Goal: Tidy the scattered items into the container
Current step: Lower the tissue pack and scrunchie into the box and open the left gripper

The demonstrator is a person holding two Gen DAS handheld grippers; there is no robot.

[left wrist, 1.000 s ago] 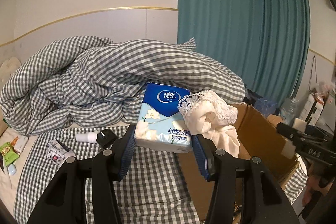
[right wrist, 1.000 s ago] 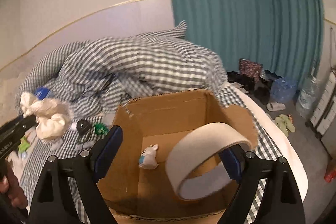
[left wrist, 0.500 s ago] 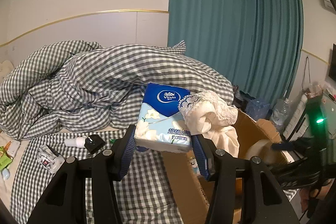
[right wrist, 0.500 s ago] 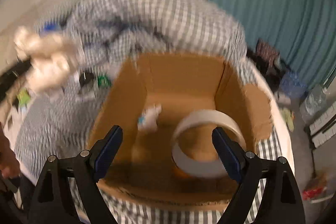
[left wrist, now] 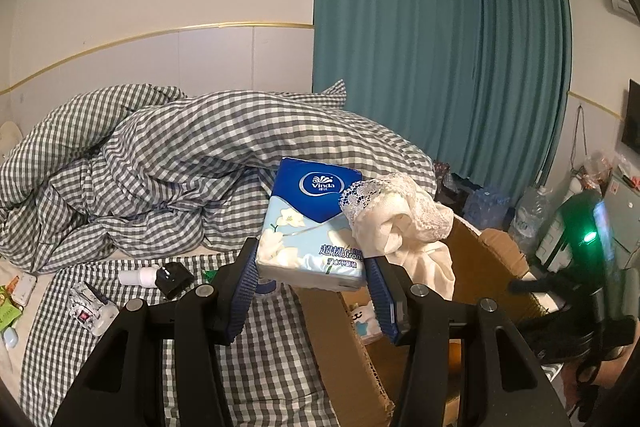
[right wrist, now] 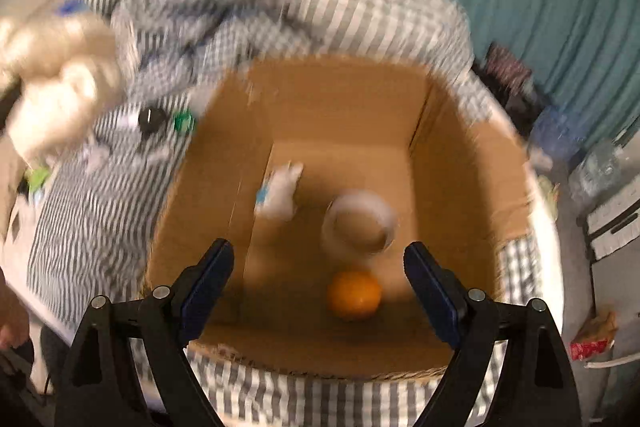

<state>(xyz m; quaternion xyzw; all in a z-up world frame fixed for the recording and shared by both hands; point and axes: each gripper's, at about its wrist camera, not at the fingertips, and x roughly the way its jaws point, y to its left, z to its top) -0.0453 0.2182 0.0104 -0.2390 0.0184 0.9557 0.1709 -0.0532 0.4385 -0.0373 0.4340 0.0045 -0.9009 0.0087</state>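
**Two items in one grip, held short of the box**

The Vinda tissue pack sat clamped between the pads of the left gripper, with a lace-trimmed cream cloth pinched against its right side. Both hung over the checked sheet, just beside the near wall of the cardboard box, not yet over its opening. The cloth looked loosely caught; it could slip free and land outside if the pack shifted. Released too soon, the pack could strike the rim and tip back onto the bed. The right gripper hung above the box with jaws wide apart and nothing between them; under it lay a tape roll, an orange and a small plush toy. A bottle and other bits were left on the sheet.
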